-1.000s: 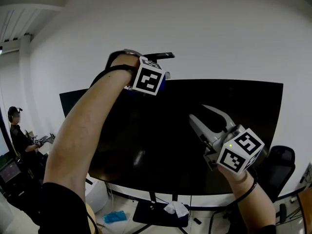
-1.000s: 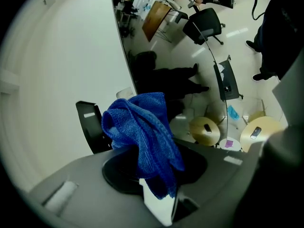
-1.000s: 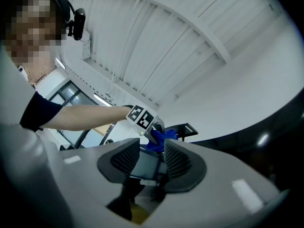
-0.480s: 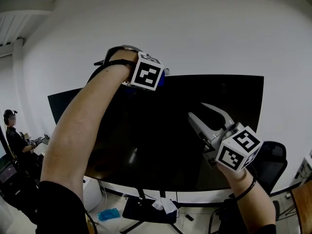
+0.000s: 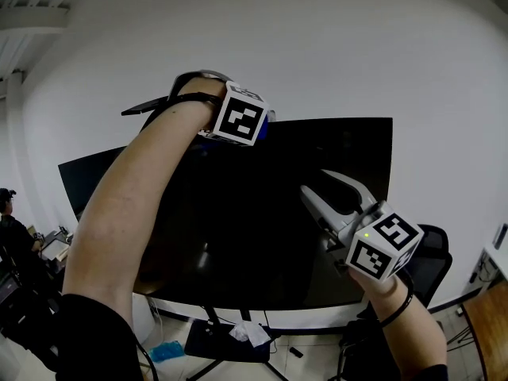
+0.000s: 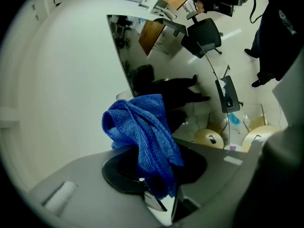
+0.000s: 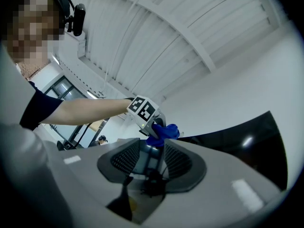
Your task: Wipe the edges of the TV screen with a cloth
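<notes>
The big black TV screen (image 5: 302, 236) stands in front of a white wall. My left gripper (image 6: 145, 167) is shut on a bunched blue cloth (image 6: 142, 132), and its marker cube (image 5: 240, 117) sits at the screen's top edge. The cloth (image 5: 263, 130) peeks out beside the cube against that edge. In the right gripper view the cloth (image 7: 162, 132) hangs under the left gripper's cube (image 7: 142, 109), just above the dark screen (image 7: 247, 146). My right gripper (image 5: 316, 182) is lower, in front of the screen's right half, open with nothing between its fingers.
A black office chair (image 5: 426, 254) stands behind the TV's lower right corner. Below the TV are its black stand base (image 5: 214, 341) with a white rag (image 5: 250, 333) on it and a blue item (image 5: 165, 352) on the floor. Another person (image 5: 8, 213) sits at far left.
Both grippers moved right along the TV with my view. The left gripper and cloth are now nearer the top right corner. Neither gripper's jaws changed.
</notes>
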